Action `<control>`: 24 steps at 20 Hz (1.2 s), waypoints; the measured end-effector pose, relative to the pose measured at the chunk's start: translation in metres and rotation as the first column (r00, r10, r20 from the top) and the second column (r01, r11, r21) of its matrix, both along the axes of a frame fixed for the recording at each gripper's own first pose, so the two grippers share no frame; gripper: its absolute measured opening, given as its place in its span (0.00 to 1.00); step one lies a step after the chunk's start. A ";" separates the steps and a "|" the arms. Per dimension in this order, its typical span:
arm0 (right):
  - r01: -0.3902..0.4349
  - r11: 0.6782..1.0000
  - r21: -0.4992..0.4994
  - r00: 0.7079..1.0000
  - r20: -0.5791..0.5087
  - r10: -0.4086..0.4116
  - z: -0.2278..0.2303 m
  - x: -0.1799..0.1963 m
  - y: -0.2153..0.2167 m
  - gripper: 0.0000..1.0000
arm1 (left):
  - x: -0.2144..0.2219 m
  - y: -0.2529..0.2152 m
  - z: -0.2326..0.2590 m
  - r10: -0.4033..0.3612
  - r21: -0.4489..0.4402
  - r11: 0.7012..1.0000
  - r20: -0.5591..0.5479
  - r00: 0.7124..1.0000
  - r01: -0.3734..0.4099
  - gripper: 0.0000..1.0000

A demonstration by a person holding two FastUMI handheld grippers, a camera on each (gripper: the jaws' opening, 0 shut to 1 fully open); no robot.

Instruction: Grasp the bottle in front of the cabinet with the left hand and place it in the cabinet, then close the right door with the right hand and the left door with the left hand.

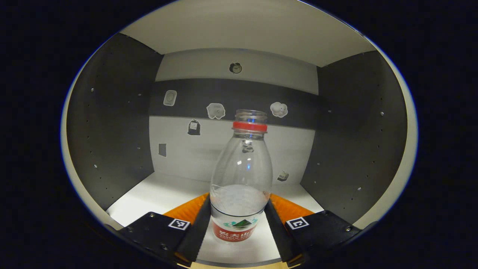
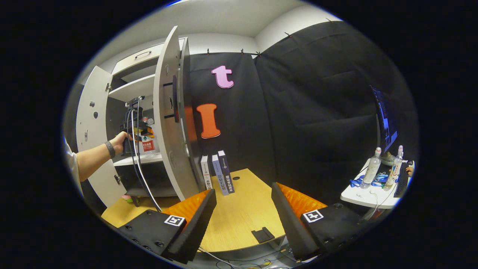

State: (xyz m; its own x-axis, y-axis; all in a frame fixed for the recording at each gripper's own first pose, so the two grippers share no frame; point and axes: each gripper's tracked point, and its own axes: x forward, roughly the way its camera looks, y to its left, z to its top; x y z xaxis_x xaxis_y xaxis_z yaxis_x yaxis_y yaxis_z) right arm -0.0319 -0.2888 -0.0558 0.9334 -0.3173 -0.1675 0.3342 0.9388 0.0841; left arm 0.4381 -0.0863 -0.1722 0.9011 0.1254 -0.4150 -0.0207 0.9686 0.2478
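Note:
A clear plastic bottle [image 1: 241, 172] with a red neck ring, no cap and a red label stands upright on the white shelf [image 1: 157, 194] inside the cabinet. My left gripper [image 1: 239, 203] is shut on its lower body, one finger on each side. In the right gripper view the same bottle [image 2: 148, 142] shows inside the cabinet, held by the left gripper [image 2: 130, 130] in a person's hand [image 2: 119, 142]. Both doors stand open: the right door [image 2: 168, 123] edge-on, the left door [image 2: 89, 123] swung out. My right gripper [image 2: 243, 188] hangs open above the wooden table [image 2: 239, 216], holding nothing.
Dark side walls [image 1: 112, 123] and a sticker-dotted back panel [image 1: 231, 149] enclose the shelf. Three books [image 2: 218, 173] stand on the table beside the right door. A cable [image 2: 143, 179] trails down from the left gripper. A side table [image 2: 373, 198] with two bottles and a monitor [image 2: 384, 119] is at far right.

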 end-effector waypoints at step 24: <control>-0.458 0.889 0.001 0.888 0.059 0.457 0.034 0.062 0.051 0.98 | -0.243 -0.051 0.183 -0.035 0.058 0.998 0.437 0.899 0.010 0.94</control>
State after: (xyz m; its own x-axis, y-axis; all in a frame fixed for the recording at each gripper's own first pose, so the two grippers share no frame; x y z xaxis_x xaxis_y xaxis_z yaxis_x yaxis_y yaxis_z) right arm 0.0297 -0.2382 -0.0222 0.9824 0.1491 -0.1123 -0.1376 0.9850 0.1044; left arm 0.1952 -0.1371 0.0107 0.9931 0.1136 0.0290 -0.1172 0.9558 0.2696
